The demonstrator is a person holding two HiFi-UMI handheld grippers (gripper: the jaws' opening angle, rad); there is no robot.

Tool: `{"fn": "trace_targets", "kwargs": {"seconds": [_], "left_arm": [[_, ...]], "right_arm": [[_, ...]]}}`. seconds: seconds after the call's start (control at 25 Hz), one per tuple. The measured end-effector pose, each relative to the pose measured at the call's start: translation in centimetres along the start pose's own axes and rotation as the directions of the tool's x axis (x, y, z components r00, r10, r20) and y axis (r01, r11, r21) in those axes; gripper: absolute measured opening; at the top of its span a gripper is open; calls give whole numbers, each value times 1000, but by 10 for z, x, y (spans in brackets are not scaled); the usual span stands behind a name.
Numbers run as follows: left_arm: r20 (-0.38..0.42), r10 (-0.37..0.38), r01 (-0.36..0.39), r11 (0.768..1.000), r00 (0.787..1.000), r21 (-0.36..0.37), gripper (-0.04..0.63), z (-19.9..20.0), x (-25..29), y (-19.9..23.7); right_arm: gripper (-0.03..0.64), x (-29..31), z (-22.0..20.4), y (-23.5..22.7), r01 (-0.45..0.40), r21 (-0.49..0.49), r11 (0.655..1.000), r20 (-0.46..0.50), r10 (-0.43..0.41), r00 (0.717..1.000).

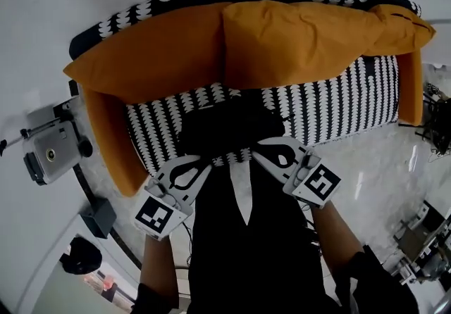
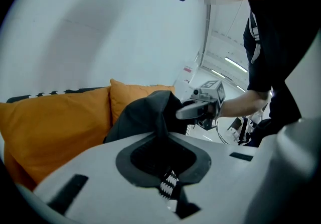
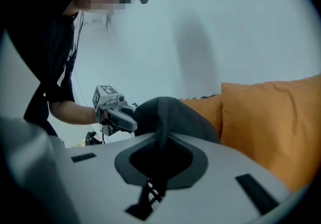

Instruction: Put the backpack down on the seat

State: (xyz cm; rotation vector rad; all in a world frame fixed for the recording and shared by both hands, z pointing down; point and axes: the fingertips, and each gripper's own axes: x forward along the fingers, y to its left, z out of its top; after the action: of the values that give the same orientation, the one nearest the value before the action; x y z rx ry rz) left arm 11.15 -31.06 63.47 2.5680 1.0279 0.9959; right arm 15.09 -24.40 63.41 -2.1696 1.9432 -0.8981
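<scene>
Between my left gripper (image 1: 206, 160) and right gripper (image 1: 262, 148), both pinched shut on it, the backpack (image 1: 225, 126) hangs at the edge of the seat (image 1: 338, 112); uneven release could slide it off

Black backpack (image 1: 225, 126), soft and crumpled, hangs at the front edge of the black-and-white patterned sofa seat (image 1: 345, 105)

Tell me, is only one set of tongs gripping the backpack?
No, the head view shows the left tongs and the right tongs both shut on the black backpack.
</scene>
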Motion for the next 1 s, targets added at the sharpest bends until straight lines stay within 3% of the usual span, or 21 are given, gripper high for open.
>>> {"fn": "trace_targets", "kwargs": {"seconds": [0.28, 0.68, 1.0], "left_arm": [[88, 22, -20, 999, 996, -27, 35, 15, 12, 24], [102, 65, -70, 996, 993, 52, 35, 28, 40, 67], [107, 155, -164, 983, 982, 84, 35, 26, 46, 117]], "right_arm": [[29, 20, 14, -33, 60, -125, 990, -25, -63, 998], [29, 38, 21, -82, 205, -87, 975, 19, -204, 979], [29, 64, 17, -106, 312, -109, 944, 49, -309, 950]]}}
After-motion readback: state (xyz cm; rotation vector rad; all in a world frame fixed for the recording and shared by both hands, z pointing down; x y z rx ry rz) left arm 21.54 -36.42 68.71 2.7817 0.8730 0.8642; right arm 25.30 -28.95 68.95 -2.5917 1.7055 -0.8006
